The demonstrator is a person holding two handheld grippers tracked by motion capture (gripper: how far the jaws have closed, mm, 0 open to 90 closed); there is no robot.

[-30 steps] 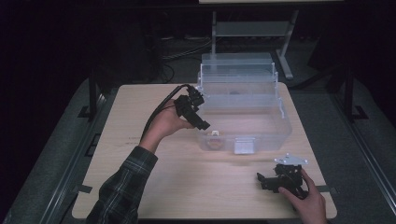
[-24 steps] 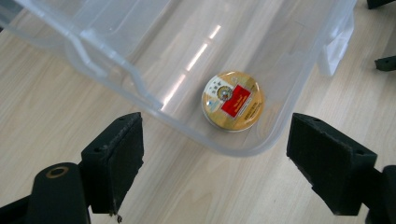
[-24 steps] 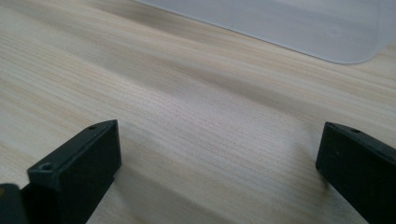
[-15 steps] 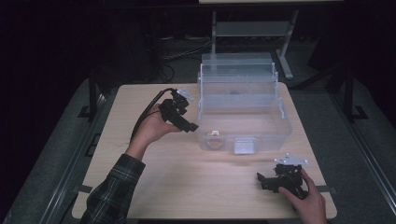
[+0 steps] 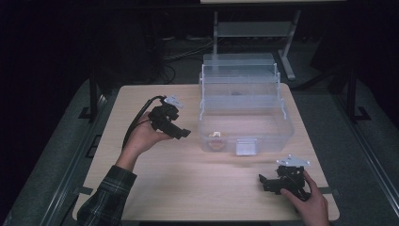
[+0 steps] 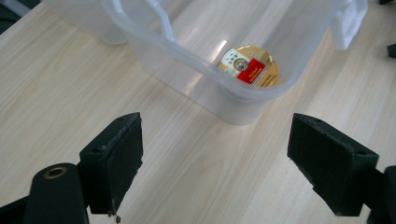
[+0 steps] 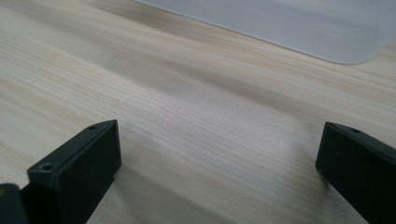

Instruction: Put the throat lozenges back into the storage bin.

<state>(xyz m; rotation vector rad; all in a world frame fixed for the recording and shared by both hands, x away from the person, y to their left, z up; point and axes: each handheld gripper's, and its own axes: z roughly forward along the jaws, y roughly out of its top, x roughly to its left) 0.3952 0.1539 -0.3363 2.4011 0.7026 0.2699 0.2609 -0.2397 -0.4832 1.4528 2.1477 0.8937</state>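
A clear plastic box (image 5: 277, 123) stands at the middle back of the wooden table, its lid tipped up behind it. In its front left corner lies a round gold disc with a red and white label (image 5: 217, 140) (image 6: 250, 71). My left gripper (image 5: 182, 132) (image 6: 215, 163) is held in a hand just left of the box, above the table. It is open and holds nothing, and it points at the box corner (image 6: 233, 100). My right gripper (image 5: 262, 182) (image 7: 217, 163) rests low near the table's front right, open over bare wood.
The box has a white latch (image 5: 246, 147) on its front wall. A corner of the box (image 7: 327, 32) lies ahead of the right gripper. Bare table (image 5: 197, 188) stretches between the two hands. Dark floor and a metal stand (image 5: 254, 30) lie beyond the table.
My left gripper has drawn back from the box's left rim, moving left and toward the person. The right gripper has stayed put.
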